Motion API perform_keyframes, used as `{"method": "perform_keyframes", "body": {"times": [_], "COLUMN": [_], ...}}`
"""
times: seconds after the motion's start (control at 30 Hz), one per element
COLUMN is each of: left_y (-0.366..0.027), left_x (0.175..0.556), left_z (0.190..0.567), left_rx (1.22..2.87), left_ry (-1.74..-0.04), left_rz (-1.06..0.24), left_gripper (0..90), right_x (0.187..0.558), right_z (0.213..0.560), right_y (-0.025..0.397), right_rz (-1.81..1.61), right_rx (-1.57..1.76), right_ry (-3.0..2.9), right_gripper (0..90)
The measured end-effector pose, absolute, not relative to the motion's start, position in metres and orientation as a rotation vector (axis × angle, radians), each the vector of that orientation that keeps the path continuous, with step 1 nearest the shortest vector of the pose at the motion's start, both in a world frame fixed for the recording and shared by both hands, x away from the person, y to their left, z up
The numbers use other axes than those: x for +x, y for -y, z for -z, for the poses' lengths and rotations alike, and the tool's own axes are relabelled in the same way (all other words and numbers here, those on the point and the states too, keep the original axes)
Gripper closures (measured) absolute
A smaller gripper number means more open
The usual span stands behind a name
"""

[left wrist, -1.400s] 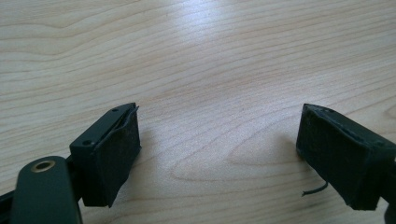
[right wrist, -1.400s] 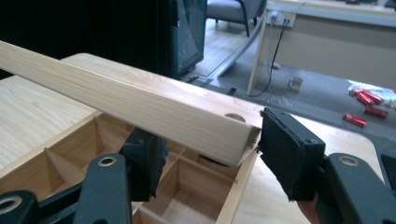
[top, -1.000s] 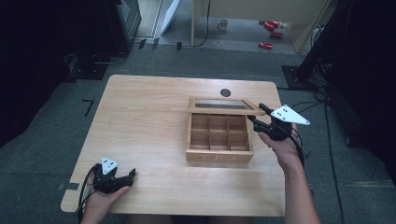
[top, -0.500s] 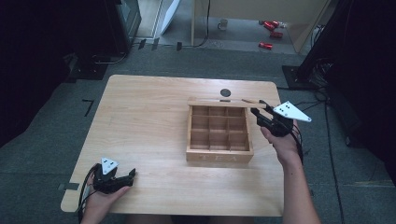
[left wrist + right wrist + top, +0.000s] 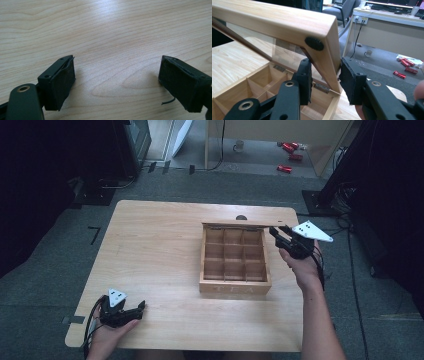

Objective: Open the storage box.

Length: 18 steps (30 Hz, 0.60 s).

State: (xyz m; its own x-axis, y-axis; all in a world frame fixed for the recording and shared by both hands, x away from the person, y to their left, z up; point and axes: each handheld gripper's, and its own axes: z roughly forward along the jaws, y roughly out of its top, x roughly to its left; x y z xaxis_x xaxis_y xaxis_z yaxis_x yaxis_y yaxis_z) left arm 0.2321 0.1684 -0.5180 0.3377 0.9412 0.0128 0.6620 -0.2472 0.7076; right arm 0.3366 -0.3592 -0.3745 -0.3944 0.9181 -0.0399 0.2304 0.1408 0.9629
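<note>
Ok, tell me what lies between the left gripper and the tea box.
Nothing: in the high view only bare wooden table runs from the left gripper to the tea box. The left gripper view shows plain wood ahead of its open jaws.

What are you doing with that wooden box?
A person is opening a wooden tea box on the table. The right gripper pinches a side edge of the glass-windowed lid and holds it raised upright on its hinges. The nine compartments look empty. The left gripper rests open at the table's near left corner, holding nothing.
</note>
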Motion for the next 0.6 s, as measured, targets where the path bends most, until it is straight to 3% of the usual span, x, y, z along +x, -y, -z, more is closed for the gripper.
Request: {"method": "perform_keyframes", "body": {"times": [0.6], "left_y": [-0.168], "left_x": [0.232], "left_z": [0.518], "left_rx": [2.003], "left_ry": [-1.392], "left_rz": [-0.592], "left_gripper": [14.6], "right_x": [0.377], "right_z": [0.353], "right_y": [0.36], "right_rz": [-1.314], "right_rx": [1.186], "right_ry": [-1.703], "right_gripper": [65.0]}}
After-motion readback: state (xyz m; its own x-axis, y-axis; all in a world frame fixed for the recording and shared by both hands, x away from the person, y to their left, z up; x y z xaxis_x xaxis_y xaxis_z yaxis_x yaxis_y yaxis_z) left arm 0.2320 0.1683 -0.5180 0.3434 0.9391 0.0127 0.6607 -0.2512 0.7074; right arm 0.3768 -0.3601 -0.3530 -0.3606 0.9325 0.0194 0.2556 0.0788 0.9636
